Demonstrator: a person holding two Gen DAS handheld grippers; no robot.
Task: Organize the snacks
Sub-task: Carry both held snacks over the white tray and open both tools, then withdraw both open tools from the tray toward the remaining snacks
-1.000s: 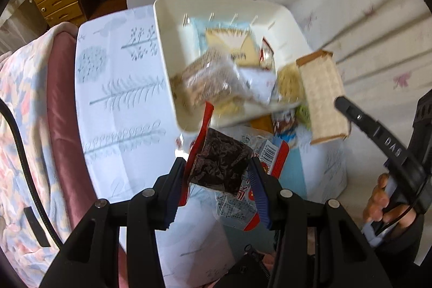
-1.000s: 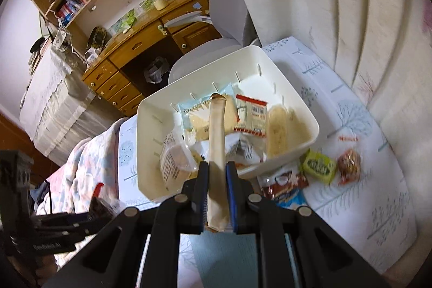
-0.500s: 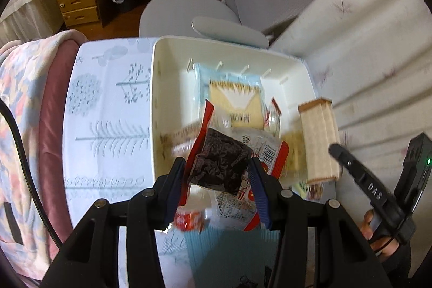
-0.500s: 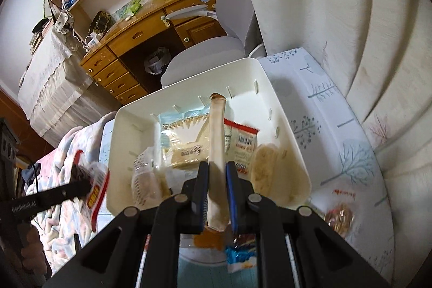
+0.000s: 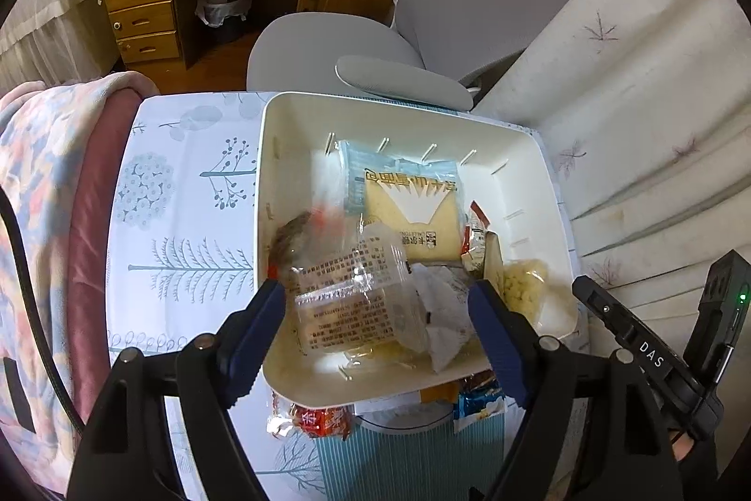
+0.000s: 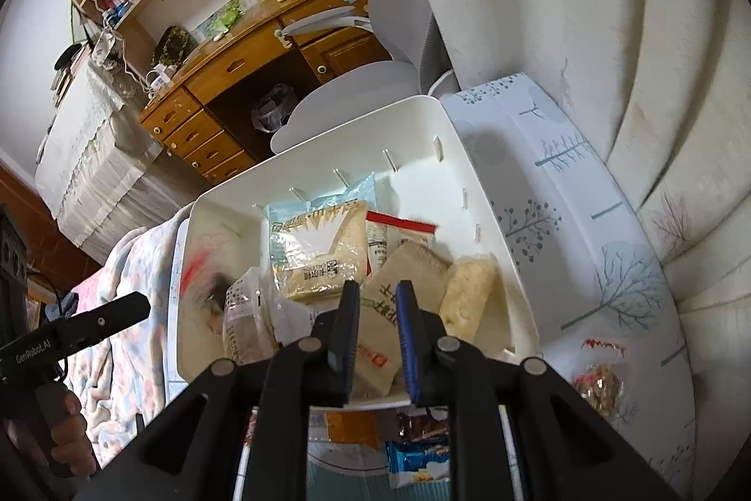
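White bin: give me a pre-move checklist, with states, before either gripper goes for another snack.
1. Left gripper empty, jaws opening: ok.
2. Dark brownie packet inside the white bin: ok, though blurred.
3. Right gripper jaws opening, tan sandwich packet no longer pinched: cannot tell; it lies in the bin but sits between the pads.
4. Snacks left outside: not ok; a red packet and a blue packet lie before the bin, and a candy bag to its right.
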